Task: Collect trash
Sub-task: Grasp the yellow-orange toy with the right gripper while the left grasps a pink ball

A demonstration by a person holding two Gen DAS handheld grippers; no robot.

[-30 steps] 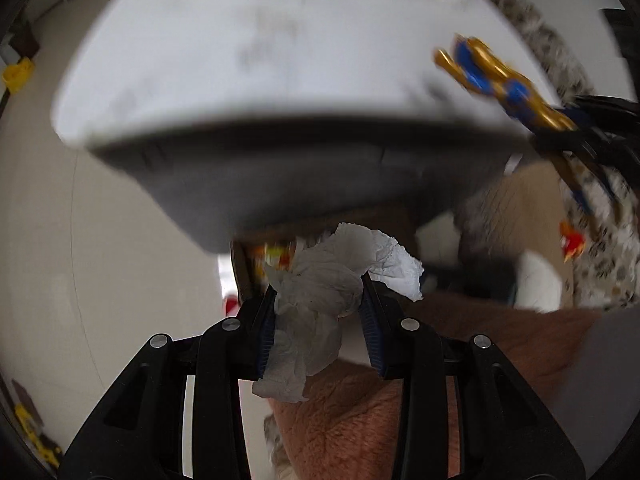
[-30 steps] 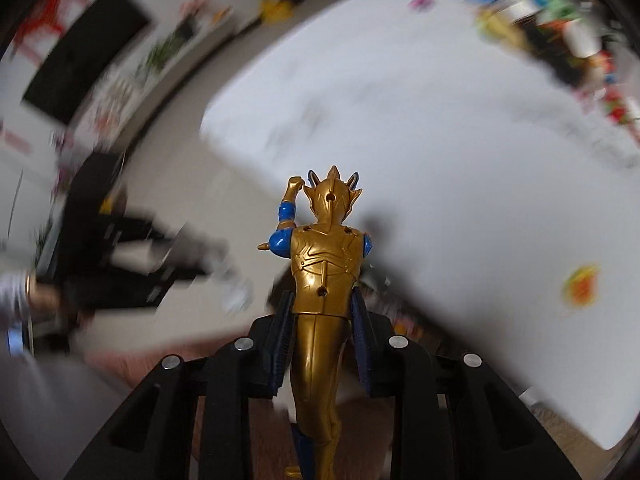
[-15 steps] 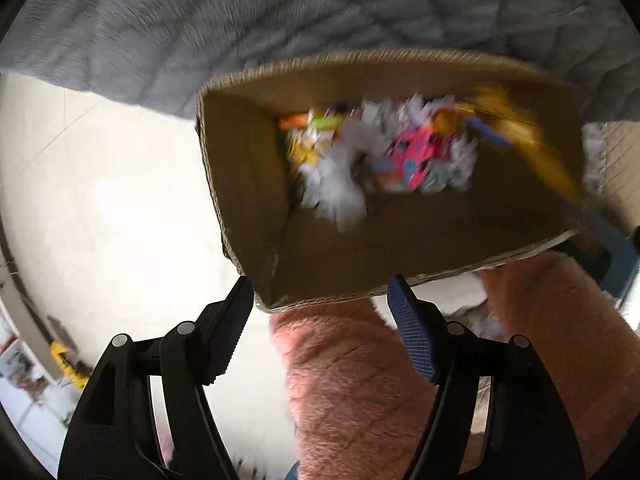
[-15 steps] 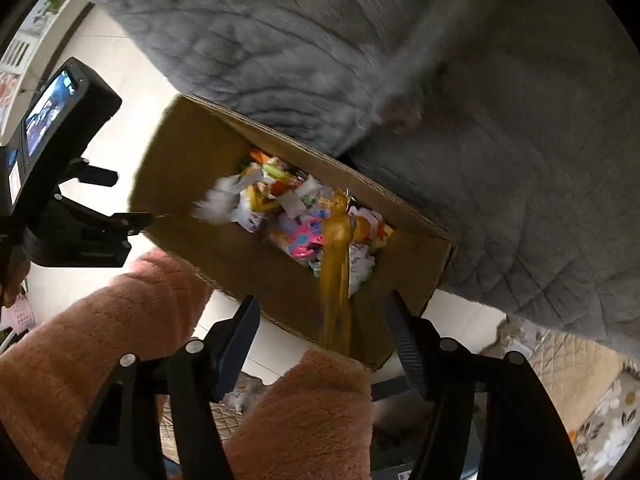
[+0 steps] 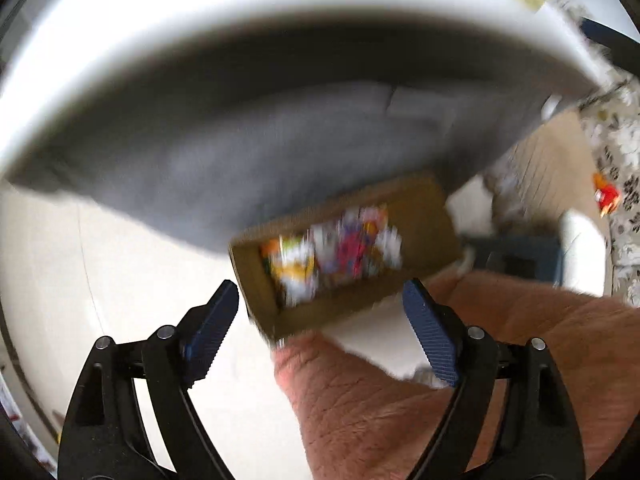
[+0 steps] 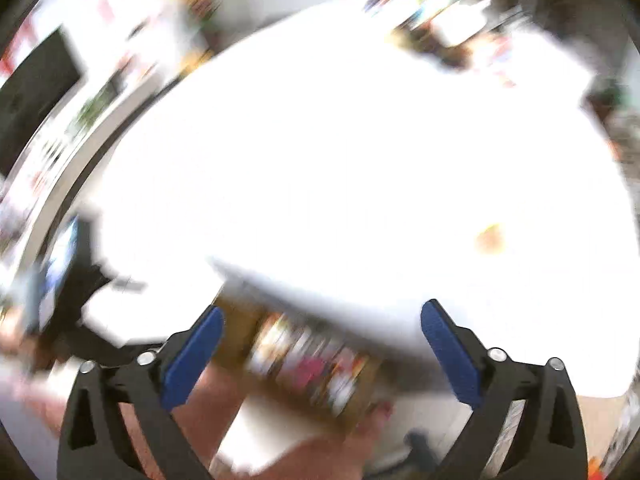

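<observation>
Open box mouth, crowded on most sides

The cardboard box [image 5: 416, 216] lies open upward below the left tongs [image 5: 320, 312], whose jaws have just been opening and hold nothing; its floor is packed with blurred coloured litter [image 5: 332, 252]. The grey side of the bed [image 5: 248, 140] overhangs the box's far wall, and a pink-sleeved limb [image 5: 400, 412] blocks the near side. Pale floor [image 5: 100, 280] left of the box is free. The right tongs [image 6: 320, 348], also just opened and bare, face the white worktop [image 6: 340, 160].
</observation>
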